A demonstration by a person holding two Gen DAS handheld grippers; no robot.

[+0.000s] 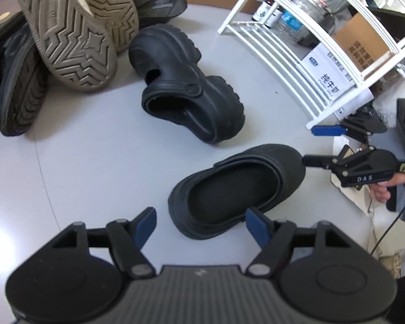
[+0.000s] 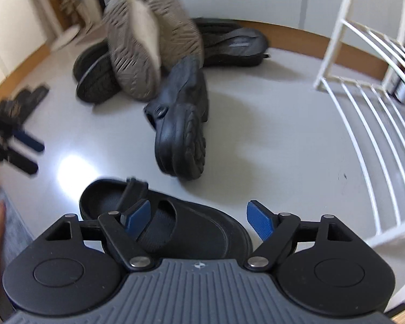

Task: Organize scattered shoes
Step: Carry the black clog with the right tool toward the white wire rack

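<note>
Open floor left, rack crowding the right

Bare floor (image 1: pixel 75 167) lies open beside the near clog (image 1: pixel 235 189); the white rack (image 1: pixel 291 54) and shoe pile (image 1: pixel 67 35) hem in the far side.

i'm in a home entryway: pale glossy floor (image 1: pixel 94 162), white slatted metal shoe rack (image 1: pixel 278 54), heaped shoes on the far left.

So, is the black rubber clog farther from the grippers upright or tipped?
Tipped: the black rubber clog lies on its side, tread showing.

A white slatted metal shelf rack (image 1: pixel 291 51) is standing on the pale grey floor (image 1: pixel 81 162). A brown cardboard box (image 1: pixel 361 37), a white printed carton (image 1: pixel 326 75) and dark bottles (image 1: pixel 267 13) are sitting behind its bars.
</note>
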